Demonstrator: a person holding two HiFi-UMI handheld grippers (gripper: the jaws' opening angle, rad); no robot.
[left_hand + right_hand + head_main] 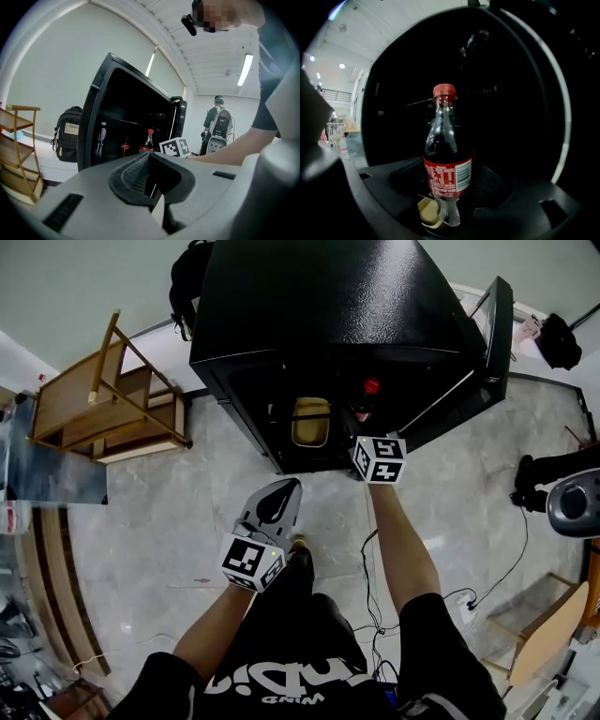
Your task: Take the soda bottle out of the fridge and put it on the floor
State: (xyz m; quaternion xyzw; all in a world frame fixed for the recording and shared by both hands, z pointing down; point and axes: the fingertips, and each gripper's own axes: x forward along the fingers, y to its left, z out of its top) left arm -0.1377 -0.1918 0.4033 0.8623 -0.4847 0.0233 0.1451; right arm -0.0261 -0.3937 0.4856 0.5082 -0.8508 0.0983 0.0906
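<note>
The soda bottle (pixel 447 159) has a red cap, dark drink and a red label. It stands upright between the jaws of my right gripper (pixel 449 180), which is shut on it at label height. In the head view its red cap (pixel 371 387) shows at the mouth of the open black fridge (pixel 319 306), just beyond the right gripper (pixel 367 432). My left gripper (pixel 277 499) hangs lower over the floor, shut and holding nothing. The left gripper view looks past its jaws (pixel 151 180) at the bottle (pixel 148 139) in the fridge opening.
The fridge door (pixel 489 338) stands open to the right. A yellow container (pixel 311 421) sits low inside the fridge, and other bottles (pixel 101 138) stand in it. A wooden rack (pixel 112 399) stands left, a backpack (pixel 186 282) behind it. Cables (pixel 373 582) lie on the marble floor.
</note>
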